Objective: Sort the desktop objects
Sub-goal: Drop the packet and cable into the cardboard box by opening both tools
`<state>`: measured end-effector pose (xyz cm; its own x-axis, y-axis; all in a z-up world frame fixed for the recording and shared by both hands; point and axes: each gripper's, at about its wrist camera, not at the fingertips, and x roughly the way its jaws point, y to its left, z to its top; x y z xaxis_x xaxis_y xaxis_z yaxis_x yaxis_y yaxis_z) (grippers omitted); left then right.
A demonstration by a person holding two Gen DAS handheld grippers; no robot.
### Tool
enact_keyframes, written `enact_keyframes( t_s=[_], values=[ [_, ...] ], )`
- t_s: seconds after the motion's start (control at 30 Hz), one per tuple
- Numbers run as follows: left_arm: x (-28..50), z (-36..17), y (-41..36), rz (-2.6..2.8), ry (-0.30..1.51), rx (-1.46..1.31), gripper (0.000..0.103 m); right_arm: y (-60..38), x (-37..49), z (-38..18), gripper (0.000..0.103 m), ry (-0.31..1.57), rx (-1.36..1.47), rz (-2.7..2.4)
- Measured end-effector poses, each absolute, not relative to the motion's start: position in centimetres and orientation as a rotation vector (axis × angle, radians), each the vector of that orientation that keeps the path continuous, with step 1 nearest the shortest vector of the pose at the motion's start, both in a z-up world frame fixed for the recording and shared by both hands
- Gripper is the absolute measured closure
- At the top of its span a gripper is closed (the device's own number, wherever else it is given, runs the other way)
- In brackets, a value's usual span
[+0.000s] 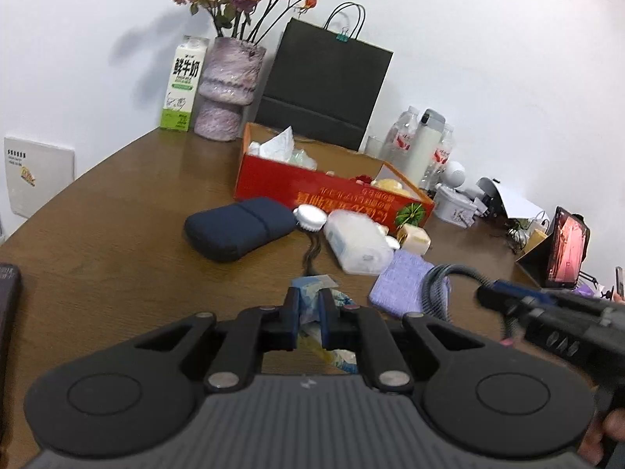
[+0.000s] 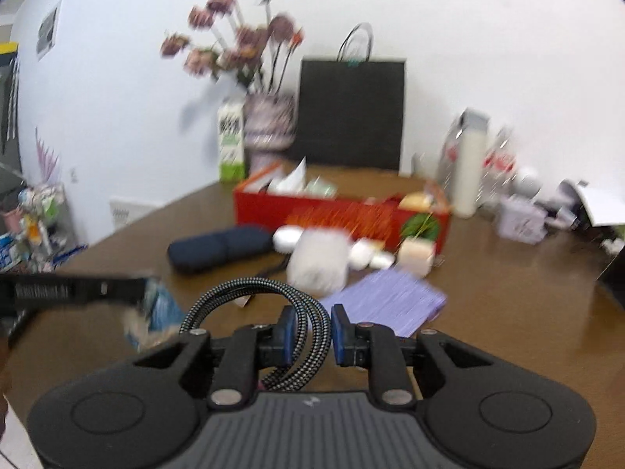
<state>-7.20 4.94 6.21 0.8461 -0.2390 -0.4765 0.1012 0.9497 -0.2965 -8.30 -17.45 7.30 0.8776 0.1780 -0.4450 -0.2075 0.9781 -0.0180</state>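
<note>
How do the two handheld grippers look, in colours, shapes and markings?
Both look alike. The left gripper has a grey ribbed body with a small white logo, two rounded black side plates with raised circles, black link arms with silver pins, and black fingers with blue pads. The right gripper has the same build. From the side, its finger carries pale lettering, too blurred to read.

My right gripper sits low in the frame's centre, jaws clamped on a coiled braided cable looping up to the left. At centre lies a purple cloth on the brown worktop (everything blurred), with a red box behind and a black bag farther back.
</note>
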Motion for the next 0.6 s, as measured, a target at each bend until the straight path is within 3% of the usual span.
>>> enact_keyframes(
  t_s=[0.17, 0.33, 0.6],
  values=[
    [-2.5, 9.9, 5.1, -0.207, 0.474, -0.259, 0.093, -20.3, -4.6, 11.2, 0.085, 0.406, -0.033, 0.216],
    [8.9, 13.7, 5.4, -0.258, 0.503, -0.204, 0.093, -22.3, 4.7, 16.1, 0.085, 0.355, 0.0, 0.225],
    [30.8, 9.5, 2.9, -0.154, 0.751, 0.026, 0.093, -19.9, 28.0, 14.2, 0.085, 0.569, -0.032, 0.202]
  ],
)
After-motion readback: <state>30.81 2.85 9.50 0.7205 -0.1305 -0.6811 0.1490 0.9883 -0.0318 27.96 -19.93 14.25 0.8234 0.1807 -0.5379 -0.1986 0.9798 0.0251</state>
